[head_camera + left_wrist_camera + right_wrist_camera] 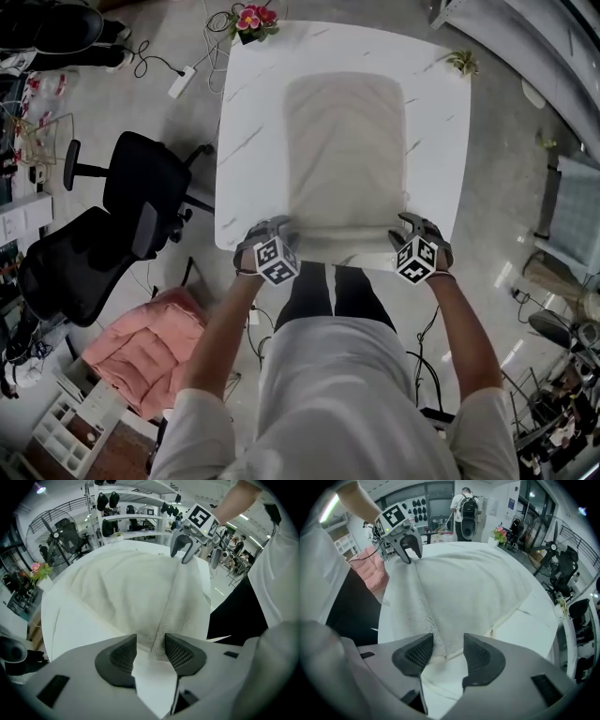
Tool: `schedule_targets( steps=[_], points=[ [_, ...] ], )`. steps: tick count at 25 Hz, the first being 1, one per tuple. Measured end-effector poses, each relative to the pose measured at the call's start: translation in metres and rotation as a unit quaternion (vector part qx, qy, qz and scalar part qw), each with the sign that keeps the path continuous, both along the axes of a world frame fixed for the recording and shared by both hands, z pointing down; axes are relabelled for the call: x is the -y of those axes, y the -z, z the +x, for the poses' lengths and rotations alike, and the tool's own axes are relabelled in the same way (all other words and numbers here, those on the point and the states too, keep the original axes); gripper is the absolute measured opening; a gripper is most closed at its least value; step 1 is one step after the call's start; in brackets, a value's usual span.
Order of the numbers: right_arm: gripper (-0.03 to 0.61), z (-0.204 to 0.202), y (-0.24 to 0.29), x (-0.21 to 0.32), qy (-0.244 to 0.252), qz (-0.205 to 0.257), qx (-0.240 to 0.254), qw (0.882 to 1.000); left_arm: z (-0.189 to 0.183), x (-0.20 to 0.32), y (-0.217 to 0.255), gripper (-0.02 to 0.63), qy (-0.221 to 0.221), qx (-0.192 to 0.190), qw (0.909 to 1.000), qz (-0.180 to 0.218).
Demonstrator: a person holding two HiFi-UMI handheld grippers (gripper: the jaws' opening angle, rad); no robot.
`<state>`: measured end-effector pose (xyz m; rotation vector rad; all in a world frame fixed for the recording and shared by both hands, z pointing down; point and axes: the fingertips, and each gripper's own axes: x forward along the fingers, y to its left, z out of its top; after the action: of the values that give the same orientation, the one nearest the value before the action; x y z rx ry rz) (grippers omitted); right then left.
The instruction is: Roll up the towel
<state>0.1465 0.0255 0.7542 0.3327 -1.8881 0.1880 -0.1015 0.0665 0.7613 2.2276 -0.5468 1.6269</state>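
Observation:
A beige towel [345, 159] lies flat along the white marble table [253, 112], its near end turned over into a low fold by the table's front edge. My left gripper [272, 228] stands at the fold's left corner, pointing steeply down. In the left gripper view its jaws [150, 651] are apart, with the fold's ridge [164, 620] just beyond the pads. My right gripper [410, 225] stands at the right corner. Its jaws [443, 656] are also apart, and the towel's hem [440, 639] lies between them without being pinched.
A pot of pink flowers [251, 21] sits at the table's far left corner and a small plant [462, 62] at the far right. Black office chairs [141, 187] and a pink cushion [150, 347] stand on the floor to the left.

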Motion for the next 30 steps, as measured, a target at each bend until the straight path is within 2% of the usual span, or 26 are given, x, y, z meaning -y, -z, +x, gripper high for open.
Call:
schedule_targets(
  steps=[3,9,11,16,19,25,28,30],
  points=[
    [0.213,-0.003,0.001,-0.001,0.003,0.017,-0.002,1.000,-0.001,0.003,0.003,0.212,0.005,-0.001,1.0000,0.007],
    [0.210,-0.002,0.042,0.001,-0.012,0.033,0.048,0.998,-0.004,0.002,0.042,0.239,0.006,-0.024,0.9991,0.034],
    [0.204,-0.003,0.053,-0.006,-0.005,0.034,0.061,0.998,-0.002,-0.005,0.054,0.232,-0.006,-0.037,0.9986,0.038],
    [0.184,-0.010,0.054,-0.049,0.025,0.002,0.073,0.997,0.018,-0.043,0.057,0.212,-0.049,-0.063,0.9965,0.026],
    [0.172,-0.010,0.041,-0.071,0.044,-0.012,0.064,0.997,0.028,-0.062,0.046,0.166,-0.069,-0.054,0.9957,0.032],
    [0.166,-0.001,0.007,-0.074,0.071,0.005,0.021,0.997,0.023,-0.068,0.007,0.138,-0.089,0.009,0.9939,0.066],
    [0.114,0.001,0.001,-0.070,0.083,0.022,0.011,0.996,0.026,-0.061,0.003,0.098,-0.080,0.010,0.9944,0.068],
    [0.101,0.001,-0.002,-0.069,0.085,0.032,0.010,0.996,0.026,-0.059,0.001,0.085,-0.078,0.006,0.9947,0.067]
  ],
)
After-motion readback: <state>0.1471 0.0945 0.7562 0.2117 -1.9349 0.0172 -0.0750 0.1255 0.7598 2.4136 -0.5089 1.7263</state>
